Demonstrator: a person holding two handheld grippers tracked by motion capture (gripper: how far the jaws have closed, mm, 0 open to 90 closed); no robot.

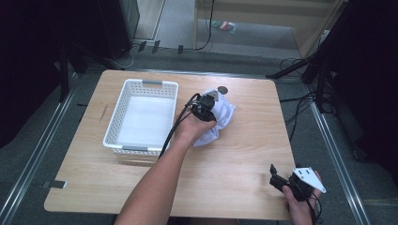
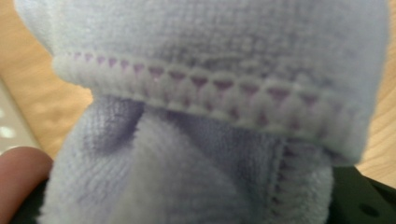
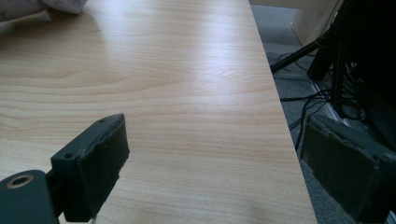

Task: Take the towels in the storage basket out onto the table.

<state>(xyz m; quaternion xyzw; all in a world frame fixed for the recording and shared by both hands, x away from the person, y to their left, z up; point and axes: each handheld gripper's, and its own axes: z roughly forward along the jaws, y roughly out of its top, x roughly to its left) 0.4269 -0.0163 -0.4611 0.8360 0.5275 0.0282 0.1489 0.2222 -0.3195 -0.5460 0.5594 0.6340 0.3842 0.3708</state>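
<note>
A pale, soft cloth [image 1: 224, 118] with lilac stitching along its hem lies bunched on the wooden table [image 1: 234, 159], just right of a white basket [image 1: 141, 84]. My left gripper [image 1: 211, 110] points down into the bunch. In the left gripper view, the cloth [image 2: 210, 140] is squeezed between the black jaws, which peek out at the bottom corners. My right gripper [image 1: 277, 176] hovers over the table's near right corner. Its jaws stand wide apart with nothing between them [image 3: 212, 135]. A corner of the cloth [image 3: 46, 5] lies far ahead of it.
The white basket is perforated, has grey handles and stands left of centre. A small dark round thing [image 1: 223, 89] lies on the table behind the cloth. Past the table's right edge, cables and dark stands [image 3: 336, 60] sit on the grey floor.
</note>
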